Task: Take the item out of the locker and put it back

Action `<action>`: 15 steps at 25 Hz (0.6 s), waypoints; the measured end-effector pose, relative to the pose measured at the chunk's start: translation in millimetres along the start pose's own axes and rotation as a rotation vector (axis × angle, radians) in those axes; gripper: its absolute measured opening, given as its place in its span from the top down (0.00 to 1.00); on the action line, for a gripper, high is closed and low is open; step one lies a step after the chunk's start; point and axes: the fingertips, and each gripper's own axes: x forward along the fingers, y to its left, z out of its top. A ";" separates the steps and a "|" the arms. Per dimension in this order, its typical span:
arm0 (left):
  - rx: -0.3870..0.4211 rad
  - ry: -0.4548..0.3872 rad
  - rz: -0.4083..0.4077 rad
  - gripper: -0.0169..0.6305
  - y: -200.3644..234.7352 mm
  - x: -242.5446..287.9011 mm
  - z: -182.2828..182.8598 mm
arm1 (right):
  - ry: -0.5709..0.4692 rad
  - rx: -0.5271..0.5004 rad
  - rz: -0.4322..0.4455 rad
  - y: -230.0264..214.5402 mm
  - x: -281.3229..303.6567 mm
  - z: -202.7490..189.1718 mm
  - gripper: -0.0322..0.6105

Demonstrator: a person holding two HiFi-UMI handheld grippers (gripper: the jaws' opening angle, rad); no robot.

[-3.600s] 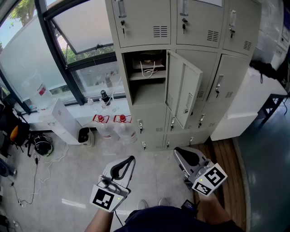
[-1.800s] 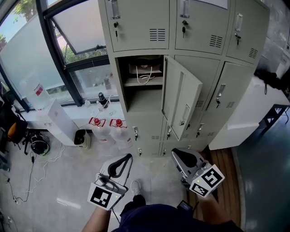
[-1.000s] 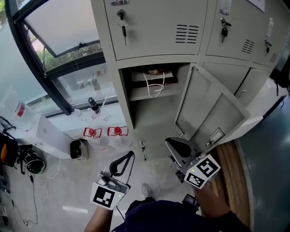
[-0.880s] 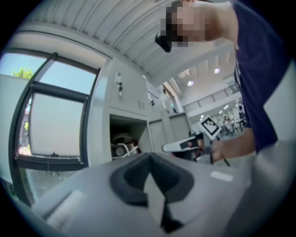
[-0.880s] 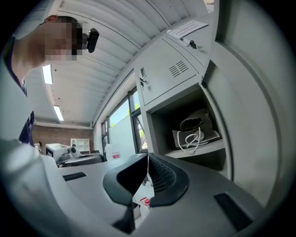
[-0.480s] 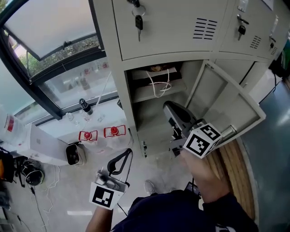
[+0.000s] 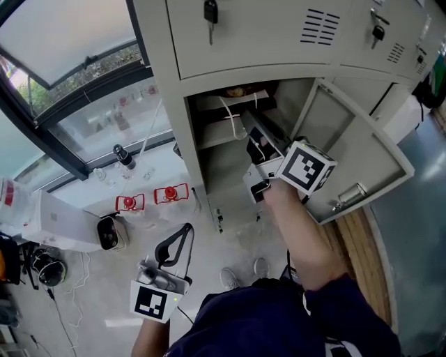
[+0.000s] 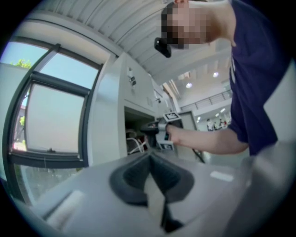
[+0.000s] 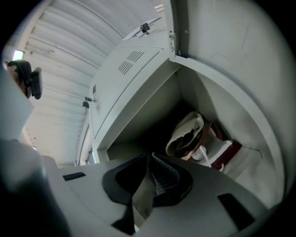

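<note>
Fingers (image 9: 164,178) pressed together, I am aiming the right gripper (image 9: 149,159) at the bag (image 9: 189,134) inside the locker (image 7: 174,104); taking it out needs them spread.

We see a locker area, prob. in an office or lab bldg: grey metal lockers (image 7: 244,35) w/ keys (image 7: 210,12), big window (image 7: 63,42), water bottles (image 7: 128,203) on the floor (image 7: 90,279).

No word, brand or number is legible. The cube at 1 o'clock (image 7: 307,166) and the cube at 7 o'clock (image 7: 152,304) bear only black-and-white square markers. The red bottle labels (image 7: 127,203) at 9 o'clock are too small to read.
</note>
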 end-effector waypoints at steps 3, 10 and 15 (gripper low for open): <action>-0.005 0.001 0.007 0.97 2.0 1.0 -0.6 | -0.037 0.103 0.019 -7.0 16.7 13.9 0.94; 0.003 0.008 0.005 0.97 0.1 10.2 2.7 | -0.097 0.244 -0.045 -29.0 43.4 22.9 0.93; 0.011 0.021 0.005 0.97 -2.1 13.2 1.9 | -0.144 0.409 -0.038 -41.7 61.4 20.7 0.91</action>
